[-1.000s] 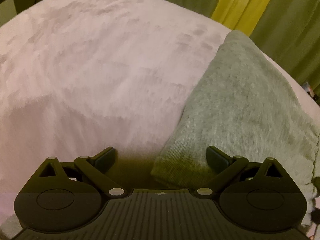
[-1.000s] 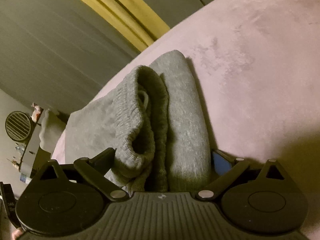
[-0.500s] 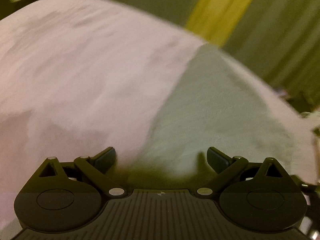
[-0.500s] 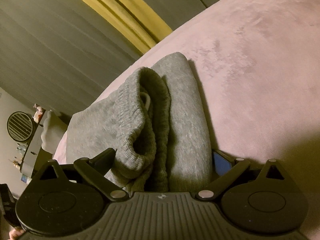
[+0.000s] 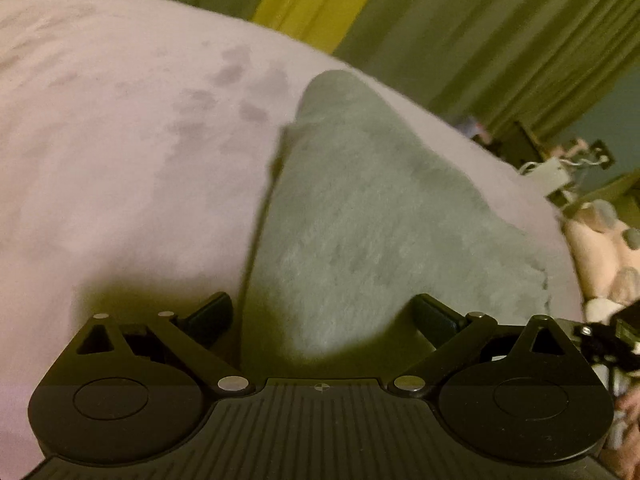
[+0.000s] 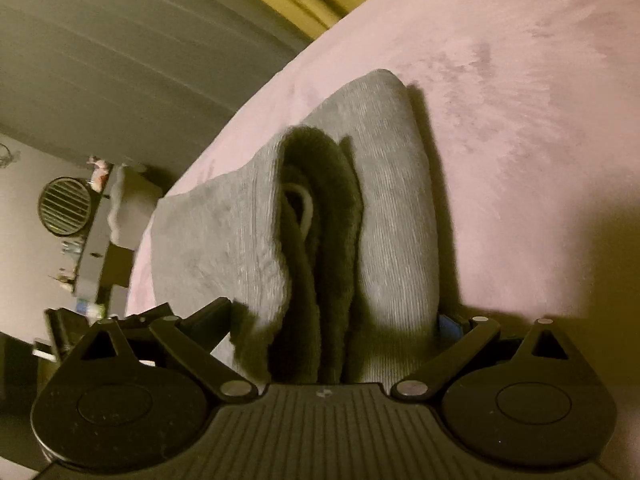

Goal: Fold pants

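Dim room: pink bedspread, green curtains, a round vent.

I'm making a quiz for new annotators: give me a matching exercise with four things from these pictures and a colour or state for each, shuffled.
Things:
1. pants
2. bed cover
3. left gripper
4. drawstring

Colour or state:
A. pink, spread under everything
B. white, tucked inside the waistband fold
C. grey, folded in layers
D. open, above the cloth, holding nothing

Pairs: 1-C, 2-A, 3-D, 4-B
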`<move>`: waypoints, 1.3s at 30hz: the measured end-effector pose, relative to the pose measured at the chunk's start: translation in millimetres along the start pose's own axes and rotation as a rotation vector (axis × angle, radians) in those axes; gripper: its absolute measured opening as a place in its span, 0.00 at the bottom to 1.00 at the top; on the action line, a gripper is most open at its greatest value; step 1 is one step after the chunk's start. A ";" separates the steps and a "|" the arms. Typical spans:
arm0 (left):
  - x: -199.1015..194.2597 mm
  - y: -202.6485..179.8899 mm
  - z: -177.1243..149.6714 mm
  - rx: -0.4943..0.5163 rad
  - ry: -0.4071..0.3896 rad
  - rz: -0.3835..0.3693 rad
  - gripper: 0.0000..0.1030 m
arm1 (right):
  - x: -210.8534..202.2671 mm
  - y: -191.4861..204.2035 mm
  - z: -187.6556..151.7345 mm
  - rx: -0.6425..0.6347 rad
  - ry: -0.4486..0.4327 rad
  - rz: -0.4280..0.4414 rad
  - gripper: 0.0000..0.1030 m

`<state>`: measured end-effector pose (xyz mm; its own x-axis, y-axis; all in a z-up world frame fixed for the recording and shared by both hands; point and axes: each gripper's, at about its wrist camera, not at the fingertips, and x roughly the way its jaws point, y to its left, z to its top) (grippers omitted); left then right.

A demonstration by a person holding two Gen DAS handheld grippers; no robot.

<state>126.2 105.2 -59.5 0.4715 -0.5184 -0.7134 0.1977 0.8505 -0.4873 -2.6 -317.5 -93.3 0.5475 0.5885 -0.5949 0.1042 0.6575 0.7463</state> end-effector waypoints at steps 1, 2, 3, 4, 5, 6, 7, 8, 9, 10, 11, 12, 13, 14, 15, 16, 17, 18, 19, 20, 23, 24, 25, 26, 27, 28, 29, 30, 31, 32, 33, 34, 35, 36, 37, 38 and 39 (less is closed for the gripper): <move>4.0 0.3 1.9 0.004 0.006 -0.021 1.00 | 3.1 -0.9 4.0 -0.004 0.009 0.009 0.96; 8.6 1.1 4.9 0.008 0.013 -0.036 1.00 | 6.8 -0.6 7.3 -0.015 0.016 0.014 0.96; 13.1 4.1 7.2 0.014 0.018 -0.051 1.00 | 10.6 0.6 9.8 -0.031 0.026 0.014 0.96; 18.1 5.7 9.6 0.020 0.021 -0.065 1.00 | 14.5 3.3 12.9 -0.050 0.034 0.010 0.96; 22.5 7.5 12.8 0.020 0.022 -0.076 1.00 | 17.3 5.4 15.3 -0.061 0.037 0.010 0.96; 24.2 7.3 14.5 0.021 0.022 -0.085 1.00 | 19.9 7.1 16.8 -0.069 0.041 0.013 0.96; 26.4 5.5 16.5 0.019 0.029 -0.086 1.00 | 21.8 8.8 17.9 -0.070 0.038 0.013 0.96; 28.2 0.5 18.2 0.025 0.031 -0.075 1.00 | 22.7 10.8 18.0 -0.074 0.035 0.013 0.95; 28.5 -7.2 18.0 0.046 0.028 -0.073 1.00 | 22.9 13.9 16.9 -0.088 0.033 0.011 0.91; 27.7 -15.7 15.7 0.088 0.021 -0.073 0.95 | 22.8 19.8 14.5 -0.118 0.034 0.000 0.74; 26.2 -24.7 12.4 0.137 0.017 -0.058 0.89 | 22.4 23.7 12.9 -0.138 0.037 -0.004 0.70; 27.5 -31.2 11.0 0.177 0.019 -0.049 0.83 | 21.1 24.9 12.4 -0.141 0.036 0.002 0.69; 29.2 -34.2 9.9 0.198 0.020 -0.043 0.83 | 20.2 25.2 12.7 -0.141 0.038 0.011 0.69; 32.8 -33.1 12.0 0.197 0.022 -0.046 0.82 | 20.8 24.0 13.8 -0.141 0.045 0.017 0.69; 36.6 -30.2 14.6 0.176 0.032 -0.050 0.82 | 22.9 21.7 16.2 -0.131 0.054 0.020 0.69; 39.8 -28.1 18.8 0.141 0.042 -0.046 0.82 | 27.0 17.6 19.7 -0.105 0.069 0.028 0.72; 41.7 -28.8 21.9 0.107 0.048 -0.040 0.82 | 31.5 17.0 21.7 -0.087 0.080 0.035 0.76; 40.2 -32.6 24.1 0.088 0.046 -0.023 0.81 | 35.7 19.2 22.7 -0.082 0.085 0.029 0.79; 39.9 -39.6 26.0 0.090 0.043 0.001 0.75 | 39.7 26.2 23.2 -0.092 0.094 0.009 0.84; 38.3 -47.4 26.4 0.109 0.033 0.024 0.70 | 41.7 35.6 21.8 -0.125 0.097 -0.026 0.83; 30.7 -71.1 24.3 0.188 -0.007 0.069 0.47 | 36.6 60.8 14.5 -0.239 0.057 -0.078 0.63; 28.1 -73.4 26.5 0.184 -0.016 0.069 0.40 | 32.3 65.1 15.1 -0.238 0.045 -0.066 0.61; 23.8 -75.9 30.5 0.168 -0.024 0.064 0.34 | 28.1 69.7 16.5 -0.238 0.032 -0.053 0.60; 19.2 -76.8 34.1 0.157 -0.033 0.051 0.32 | 24.5 75.4 19.0 -0.244 0.017 -0.041 0.59; 16.0 -79.9 39.5 0.156 -0.047 0.039 0.29 | 21.6 83.2 22.7 -0.256 0.001 -0.030 0.58; 12.7 -84.4 46.0 0.162 -0.065 0.031 0.27 | 19.1 92.8 27.6 -0.268 -0.024 -0.018 0.57; 10.9 -89.9 53.7 0.172 -0.082 0.024 0.26 | 18.0 101.1 32.7 -0.284 -0.040 -0.010 0.56; 10.2 -94.4 60.3 0.182 -0.099 0.023 0.25 | 17.2 109.2 38.6 -0.292 -0.062 -0.003 0.56; 10.6 -99.8 67.2 0.196 -0.118 0.029 0.24 | 16.7 117.1 46.5 -0.298 -0.081 0.006 0.55; 10.7 -105.5 75.5 0.205 -0.137 0.039 0.24 | 17.0 124.4 54.4 -0.312 -0.099 0.004 0.55; 11.0 -109.6 85.1 0.202 -0.155 0.041 0.24 | 17.5 131.8 62.1 -0.323 -0.124 -0.005 0.55; 11.4 -112.4 93.6 0.197 -0.173 0.032 0.24 | 17.8 138.9 69.9 -0.336 -0.145 -0.014 0.54; 12.1 -115.2 100.3 0.187 -0.189 0.025 0.24 | 17.8 144.9 77.7 -0.352 -0.166 -0.019 0.54; 14.8 -115.6 107.1 0.178 -0.202 0.022 0.25 | 18.3 148.5 85.8 -0.361 -0.186 -0.029 0.55; 19.8 -115.5 112.8 0.178 -0.209 0.026 0.31 | 19.2 150.1 95.2 -0.370 -0.205 -0.043 0.55; 26.4 -114.5 116.4 0.175 -0.208 0.042 0.38 | 20.0 150.1 101.3 -0.379 -0.218 -0.064 0.59; 33.3 -111.9 119.7 0.168 -0.204 0.084 0.55 | 21.6 148.1 107.7 -0.388 -0.231 -0.097 0.63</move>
<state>222.7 3.4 31.6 0.6523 -0.4315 -0.6232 0.2823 0.9013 -0.3286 114.1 -258.1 36.6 0.7255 0.4241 -0.5420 -0.1300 0.8578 0.4972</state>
